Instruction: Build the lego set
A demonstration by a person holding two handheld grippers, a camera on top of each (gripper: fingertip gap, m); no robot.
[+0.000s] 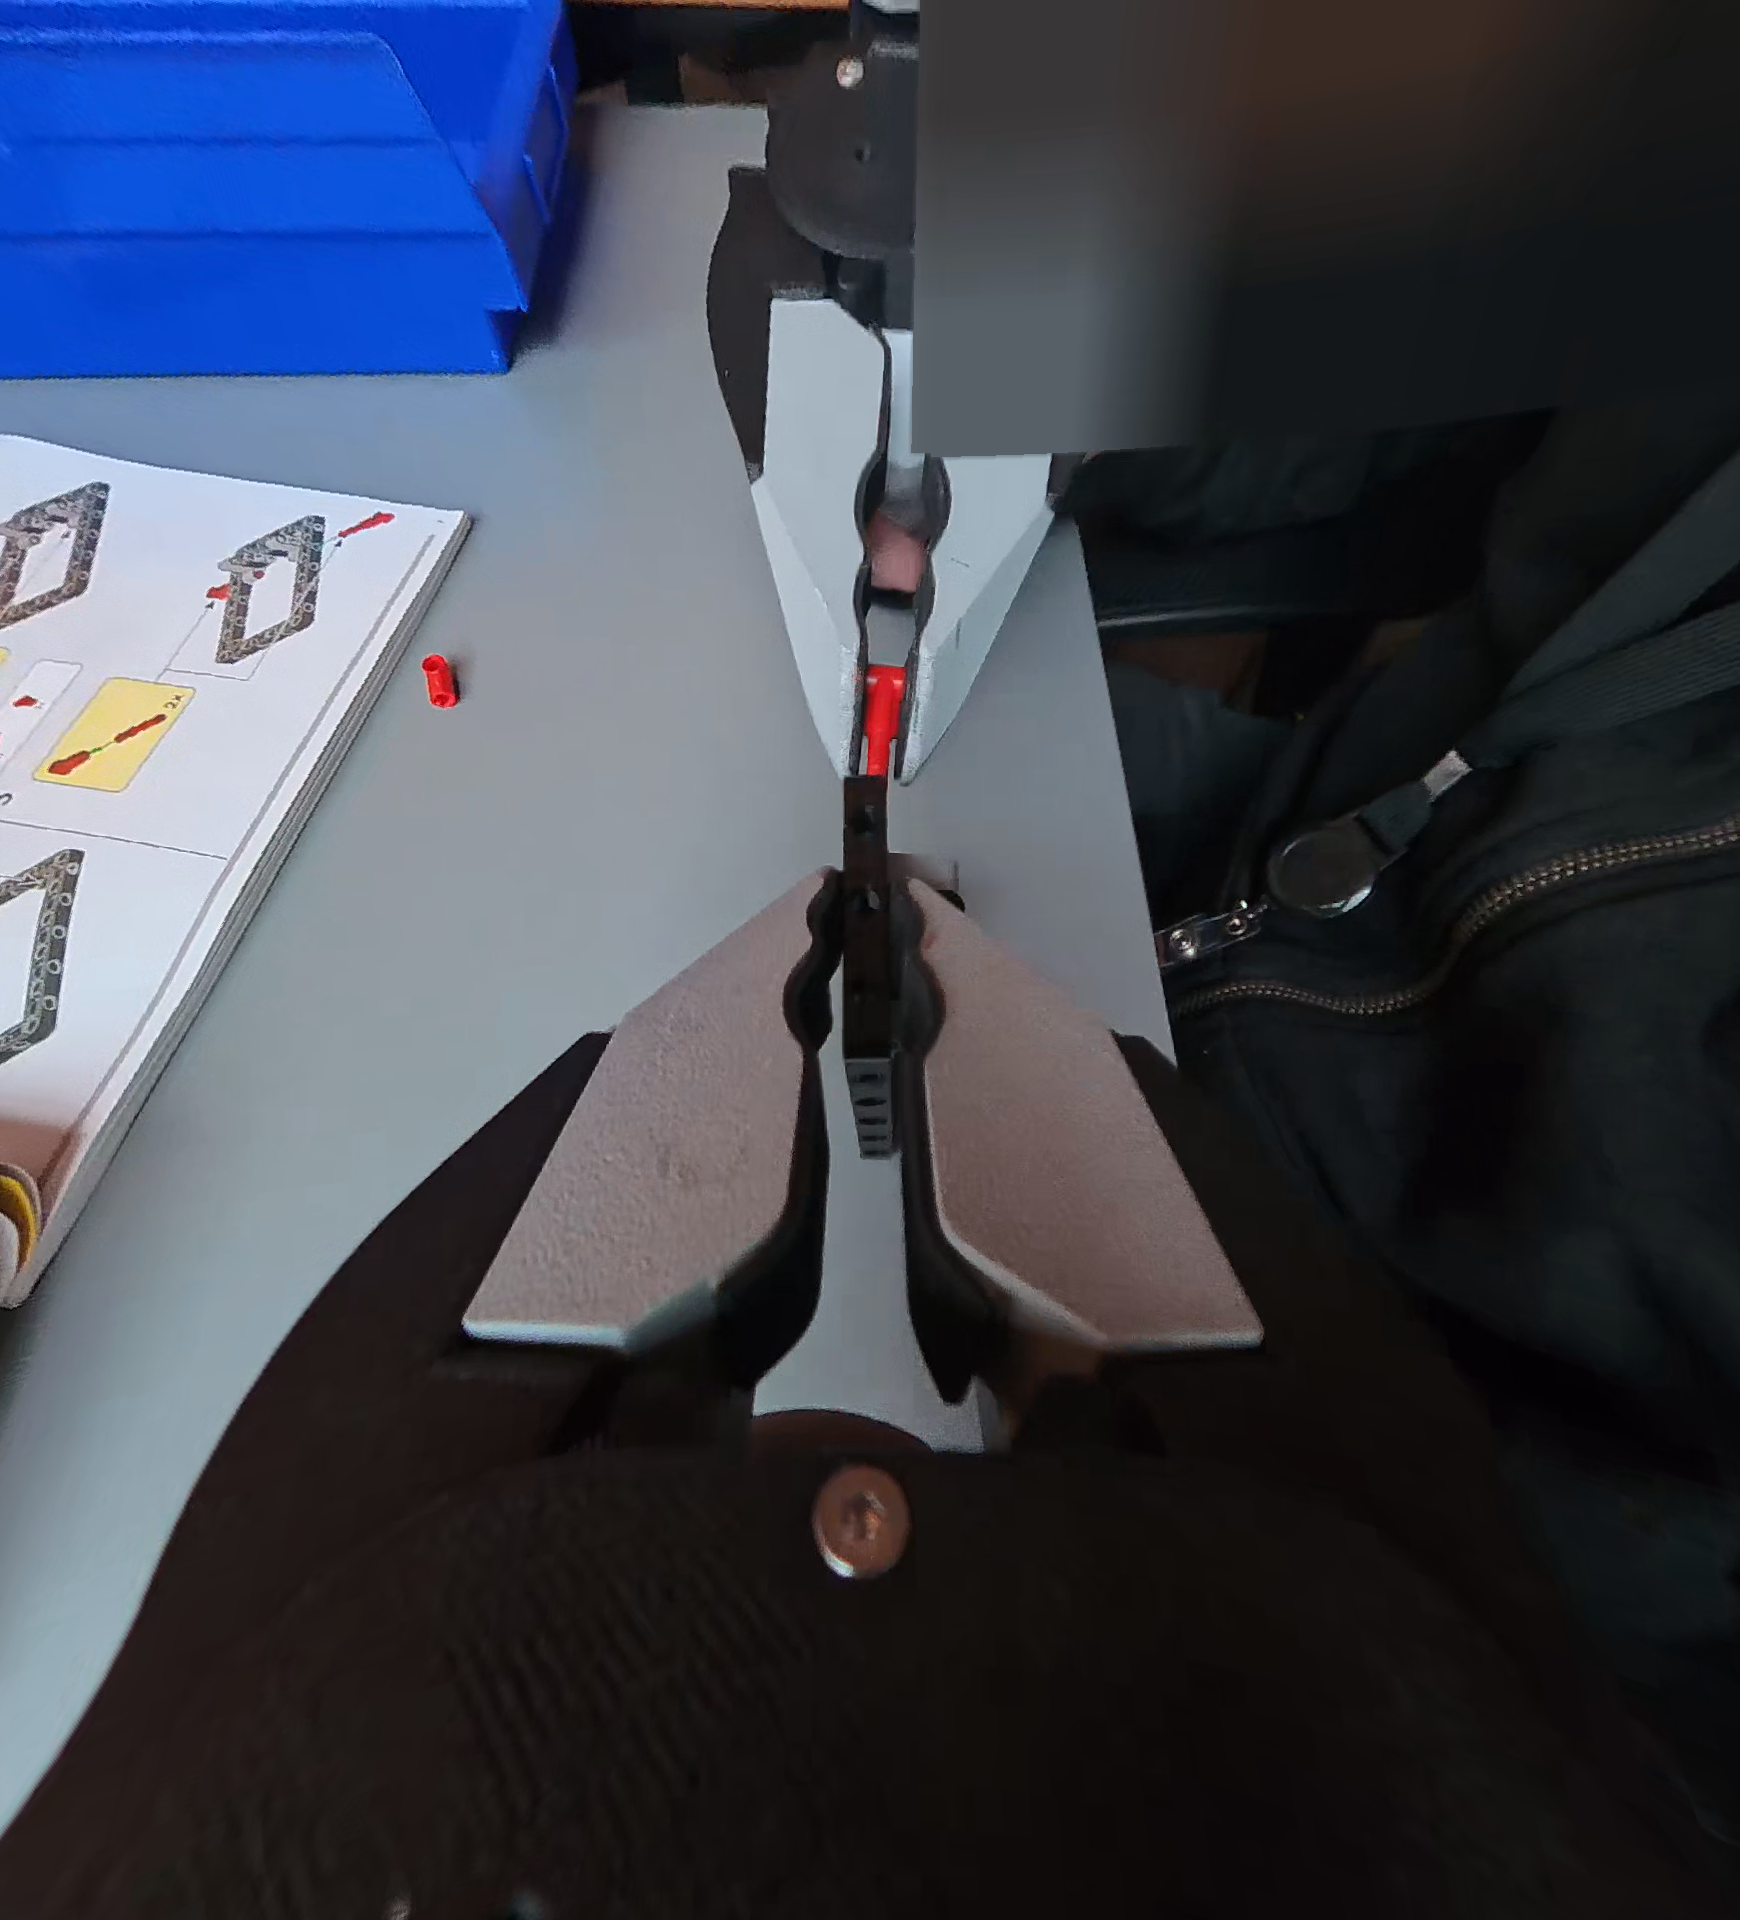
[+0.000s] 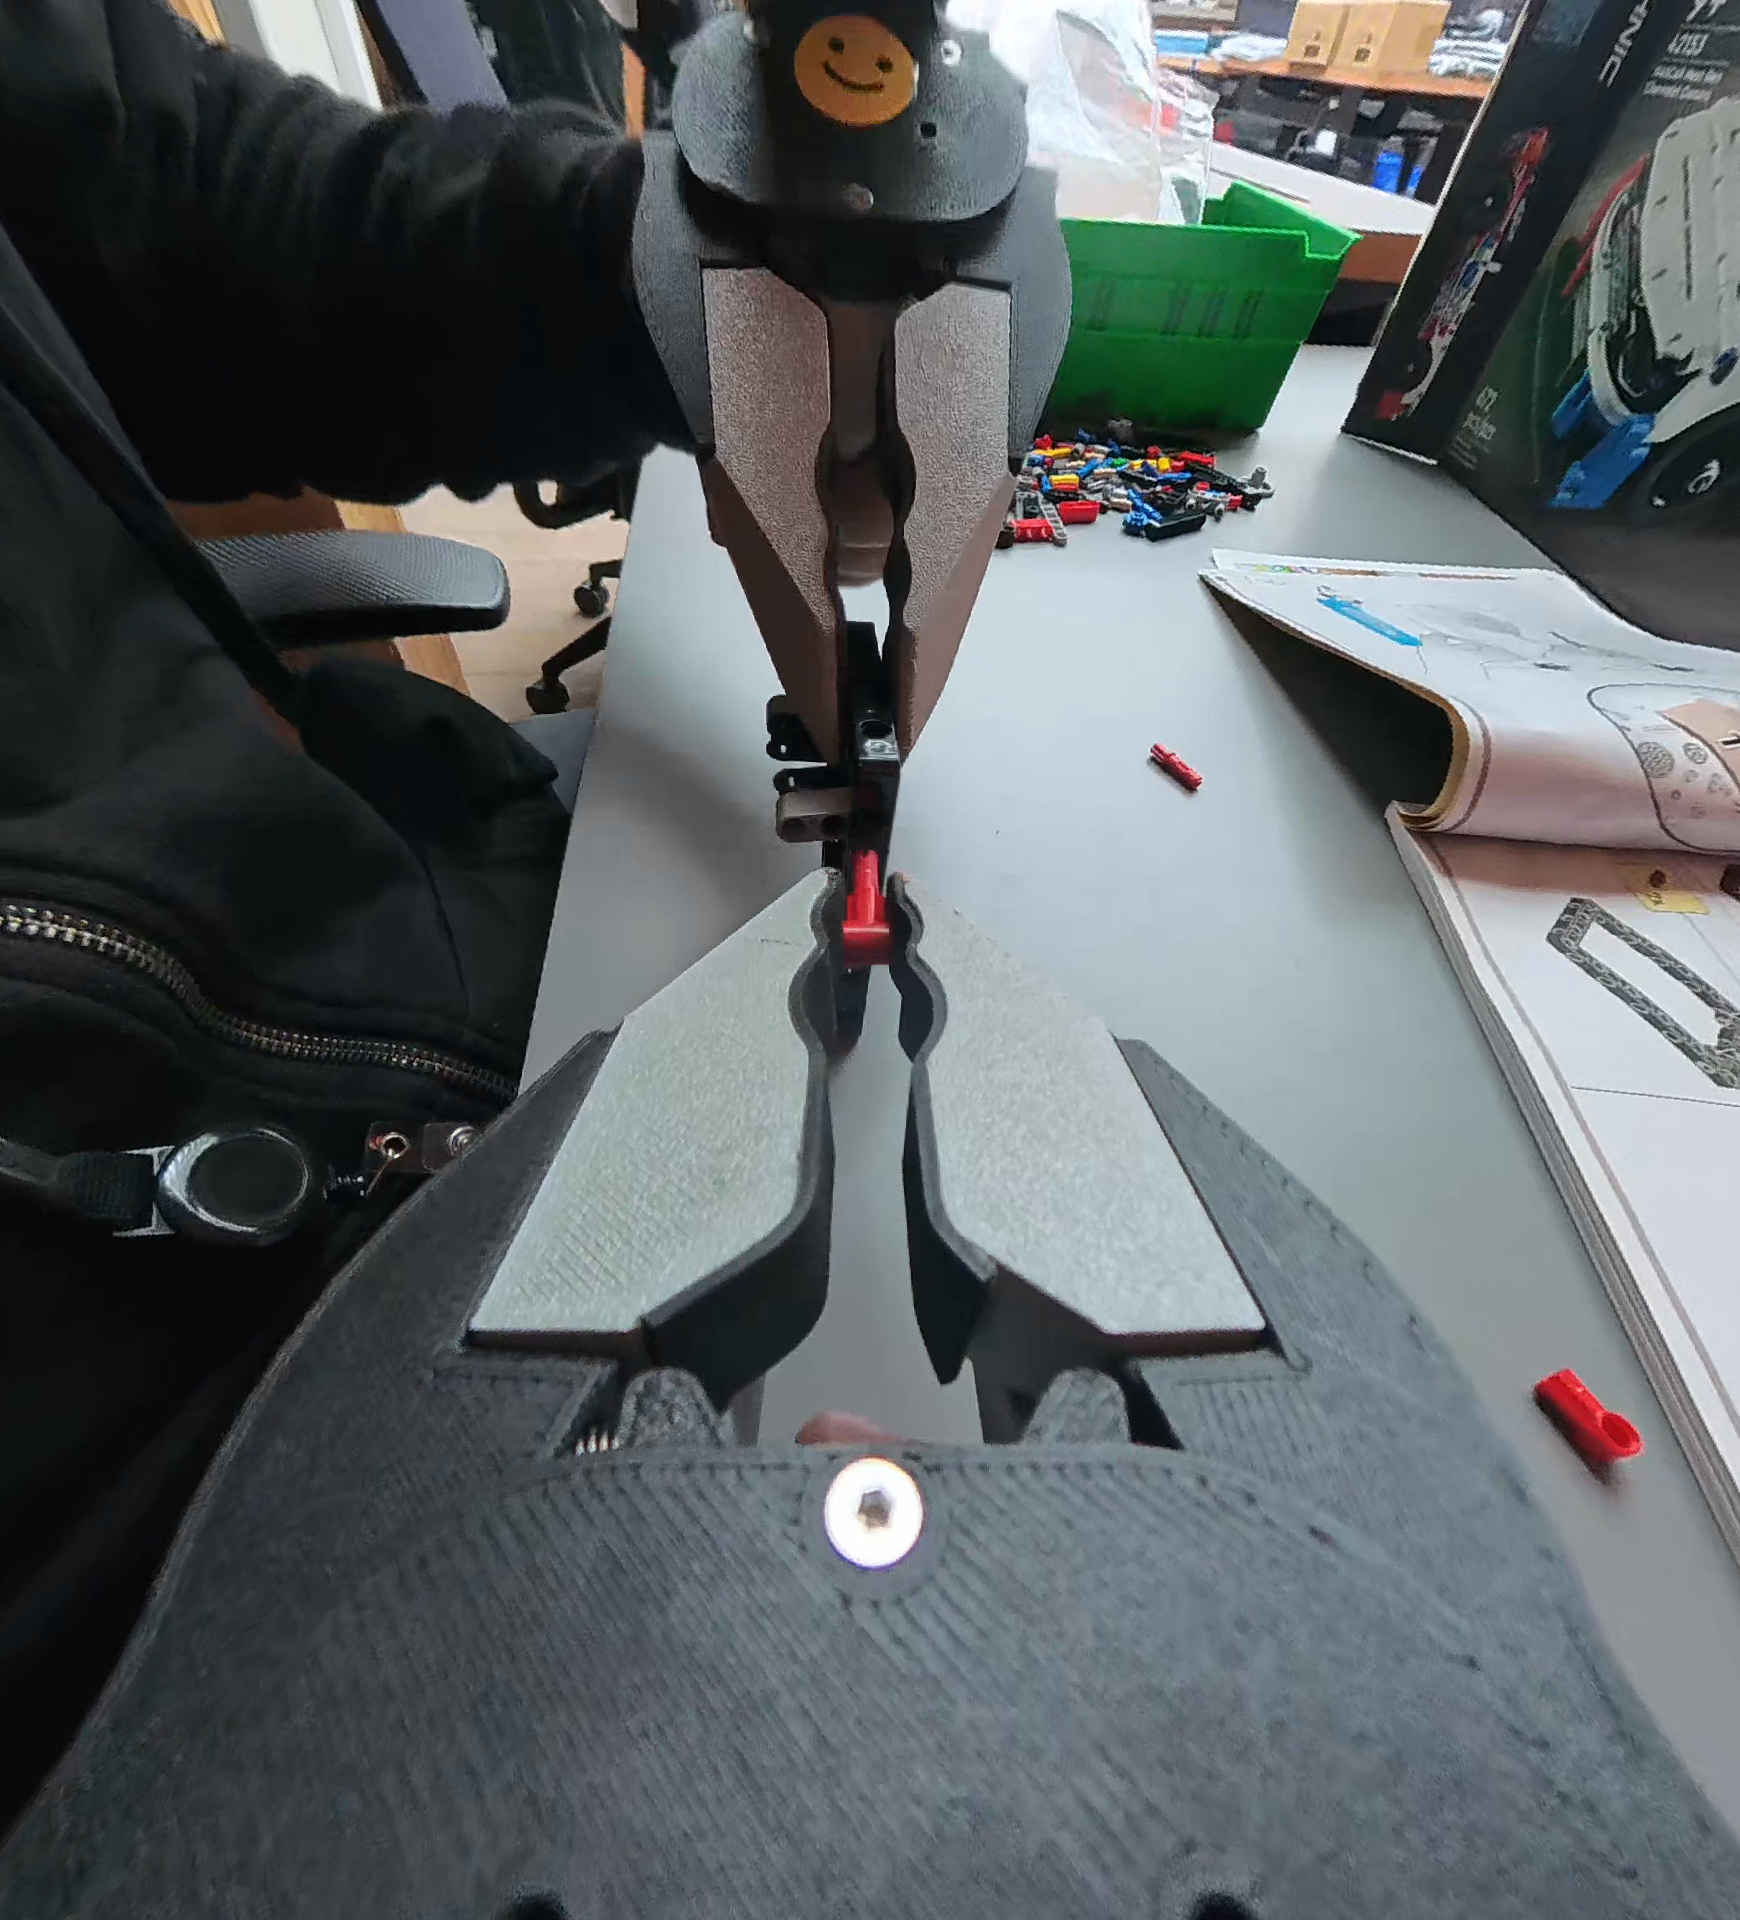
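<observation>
Left wrist view | black frame (image 1: 868, 935) mostly hidden between fingers | right gripper (image 1: 881, 764) part-masked

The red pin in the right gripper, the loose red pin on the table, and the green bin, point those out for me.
Red pin (image 2: 863, 914): right wrist view, on its wider body between the fingertips.
Loose red pin (image 2: 1174, 767): right wrist view, mid-length, lying on the grey table.
Green bin (image 2: 1188, 332): right wrist view, on its front wall.
</observation>
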